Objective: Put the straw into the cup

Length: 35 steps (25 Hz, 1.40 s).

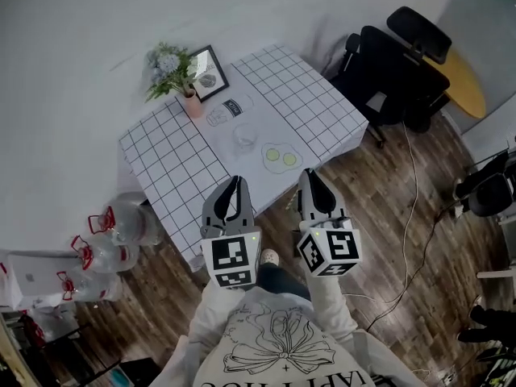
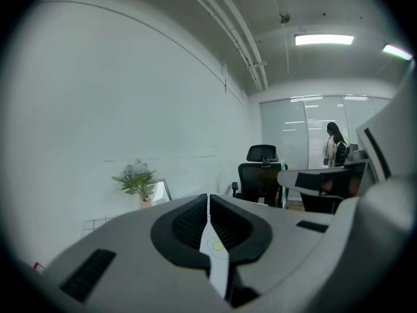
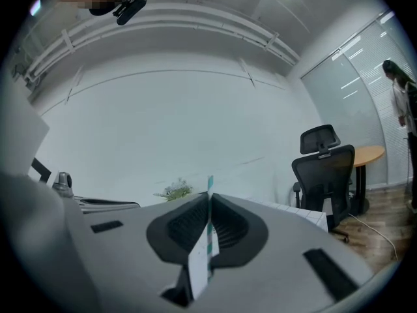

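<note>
right gripper (image 3: pixel 208 199) clamped on striped straw (image 3: pixel 210 186), tip poking past jaws. left gripper (image 2: pixel 208 199) closed, empty. cup (image 1: pixel 244 139) on table (image 1: pixel 322 111), well ahead of both. judgement: bring straw over rim, keep upright, lower before release.

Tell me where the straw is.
In the right gripper view the straw is clamped in the right gripper, tip poking past its shut jaws; that gripper hangs by the near edge of the table, short of the cup.

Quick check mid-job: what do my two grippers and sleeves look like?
Both the left gripper and right gripper are grey and tapering, with black ribbed pads inside. Each carries a white cube with black square markers. The sleeves are pale cream.
</note>
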Tool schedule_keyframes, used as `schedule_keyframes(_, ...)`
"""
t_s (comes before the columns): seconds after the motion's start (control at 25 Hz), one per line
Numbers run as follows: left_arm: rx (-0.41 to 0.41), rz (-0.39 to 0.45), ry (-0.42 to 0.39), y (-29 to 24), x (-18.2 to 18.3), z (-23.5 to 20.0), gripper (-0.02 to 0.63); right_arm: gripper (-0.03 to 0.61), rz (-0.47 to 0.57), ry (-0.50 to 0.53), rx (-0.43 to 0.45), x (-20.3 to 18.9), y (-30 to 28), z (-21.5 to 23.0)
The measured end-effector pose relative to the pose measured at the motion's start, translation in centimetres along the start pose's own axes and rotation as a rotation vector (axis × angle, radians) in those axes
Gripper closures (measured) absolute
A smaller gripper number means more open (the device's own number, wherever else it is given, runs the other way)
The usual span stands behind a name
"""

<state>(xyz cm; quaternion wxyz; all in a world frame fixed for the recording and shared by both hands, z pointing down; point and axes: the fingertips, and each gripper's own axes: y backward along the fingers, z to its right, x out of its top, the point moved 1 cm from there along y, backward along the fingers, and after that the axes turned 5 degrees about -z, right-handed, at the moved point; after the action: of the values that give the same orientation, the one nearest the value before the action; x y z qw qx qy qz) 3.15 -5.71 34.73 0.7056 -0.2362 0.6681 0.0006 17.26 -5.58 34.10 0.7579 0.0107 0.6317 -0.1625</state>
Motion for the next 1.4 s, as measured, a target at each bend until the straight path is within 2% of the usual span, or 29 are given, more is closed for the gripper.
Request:
schedule_keyframes(0.52,0.057,-0.077,0.019,-5.1,-0.9,-0.5,0.600,0.565,-0.059,-0.037,0.064,-1.2,-5.4,2.5)
schedule_keyframes(1.4,0.083,-0.165,0.061,-15.1,-1.2,-8.3,0.600,0.565,-0.127,-0.017,0.128,-1.2,-19.3,1.1)
